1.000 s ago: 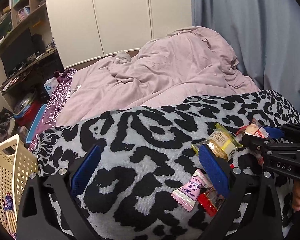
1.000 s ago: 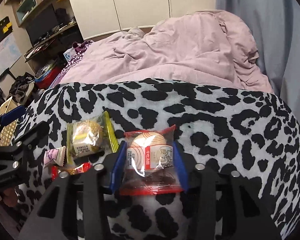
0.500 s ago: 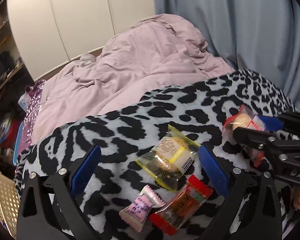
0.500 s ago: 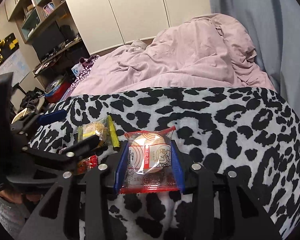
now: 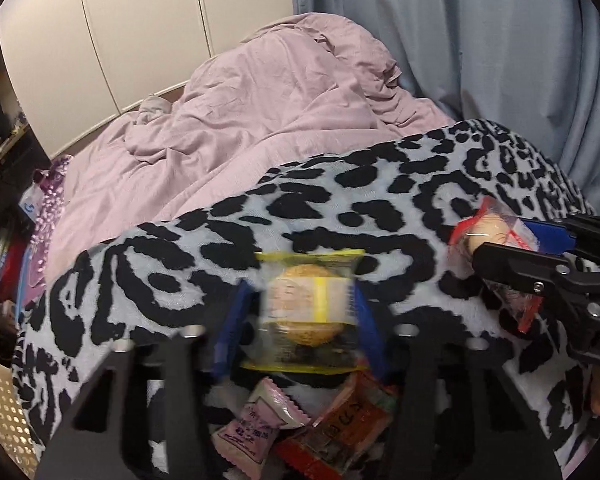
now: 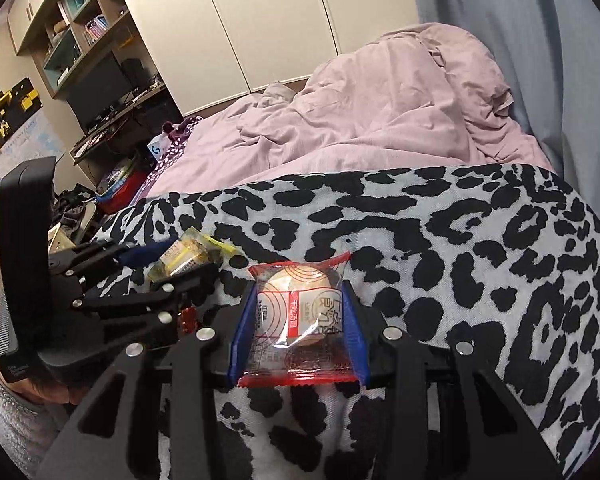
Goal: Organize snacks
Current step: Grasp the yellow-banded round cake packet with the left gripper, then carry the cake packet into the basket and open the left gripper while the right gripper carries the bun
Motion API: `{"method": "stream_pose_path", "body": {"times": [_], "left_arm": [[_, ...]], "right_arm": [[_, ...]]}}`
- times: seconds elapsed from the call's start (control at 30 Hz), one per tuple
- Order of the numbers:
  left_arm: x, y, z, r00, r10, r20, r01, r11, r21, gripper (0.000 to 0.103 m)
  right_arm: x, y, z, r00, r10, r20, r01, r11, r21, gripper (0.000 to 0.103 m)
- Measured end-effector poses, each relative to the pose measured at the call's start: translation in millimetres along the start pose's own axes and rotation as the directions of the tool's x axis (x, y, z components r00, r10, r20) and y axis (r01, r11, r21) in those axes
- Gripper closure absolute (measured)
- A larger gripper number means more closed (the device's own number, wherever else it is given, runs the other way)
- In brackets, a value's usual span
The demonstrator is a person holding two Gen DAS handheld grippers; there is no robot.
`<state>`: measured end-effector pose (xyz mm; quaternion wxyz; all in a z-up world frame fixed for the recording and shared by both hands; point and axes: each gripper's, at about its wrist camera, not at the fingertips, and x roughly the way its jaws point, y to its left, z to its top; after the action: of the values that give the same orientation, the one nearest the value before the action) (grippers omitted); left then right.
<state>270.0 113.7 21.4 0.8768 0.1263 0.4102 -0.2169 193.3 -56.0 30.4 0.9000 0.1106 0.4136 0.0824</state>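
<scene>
Your left gripper (image 5: 300, 316) points fwd over the leopard-print blanket (image 5: 380, 200), jaws clamped on the yellow-edged snack pack (image 5: 306, 308), one blue pad on each side. Your right gripper (image 6: 298, 328) sits beside it to the right, level w/ it, jaws clamped on the red-edged snack pack (image 6: 300, 316). Both packs are held just above the blanket near its front edge.

Under the left gripper, a pink candy packet (image 5: 256, 428) and a red snack packet (image 5: 340, 428) lie on the blanket, touching, both partly hidden by the gripper frame. Left view is motion-blurred, so print on the yellow pack can't be read. Cream basket (image 5: 4, 412) is cut off at the left view's lower left edge; contents not visible. In the right view only a bit of your left hand (image 6: 48, 392) and a fuzzy sleeve (image 6: 16, 428) show behind the left gripper body.
</scene>
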Motion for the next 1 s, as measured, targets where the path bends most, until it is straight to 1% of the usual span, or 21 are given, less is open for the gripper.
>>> {"method": "stream_pose_path", "body": {"times": [0.1, 0.3, 0.43, 0.57, 0.7, 0.8, 1.0], "left_arm": [[-5, 2, -1, 1.000, 0.014, 0.008, -0.014, 1.000, -0.020, 0.063], [-28, 13, -2, 0.998, 0.022, 0.061, -0.018, 0.998, -0.068, 0.063], [-49, 25, -5, 0.993, 0.055, 0.101, -0.045, 0.994, -0.101, 0.063], [-73, 43, -13, 0.986, 0.107, 0.131, -0.088, 0.986, -0.145, 0.063], [-97, 66, -27, 0.976, 0.152, 0.154, -0.118, 0.971, -0.209, 0.063], [-117, 87, -41, 0.965, 0.199, 0.168, -0.150, 0.953, -0.265, 0.063], [-161, 131, -76, 0.938, 0.294, 0.181, -0.214, 0.906, -0.365, 0.063]], "right_arm": [[-4, 1, -1, 1.000, 0.008, 0.009, -0.008, 1.000, 0.001, 0.063], [-12, 5, -2, 0.999, 0.026, 0.024, -0.026, 1.000, 0.007, 0.063], [-19, 12, -3, 0.999, 0.041, 0.033, -0.041, 0.999, 0.002, 0.063], [-25, 24, -3, 0.997, 0.057, 0.042, -0.057, 0.998, -0.013, 0.063], [-30, 36, -3, 0.996, 0.077, 0.050, -0.076, 0.997, -0.030, 0.063], [-32, 51, -4, 0.994, 0.095, 0.049, -0.092, 0.995, -0.048, 0.063], [-34, 82, -6, 0.989, 0.139, 0.042, -0.135, 0.987, -0.091, 0.063]]}}
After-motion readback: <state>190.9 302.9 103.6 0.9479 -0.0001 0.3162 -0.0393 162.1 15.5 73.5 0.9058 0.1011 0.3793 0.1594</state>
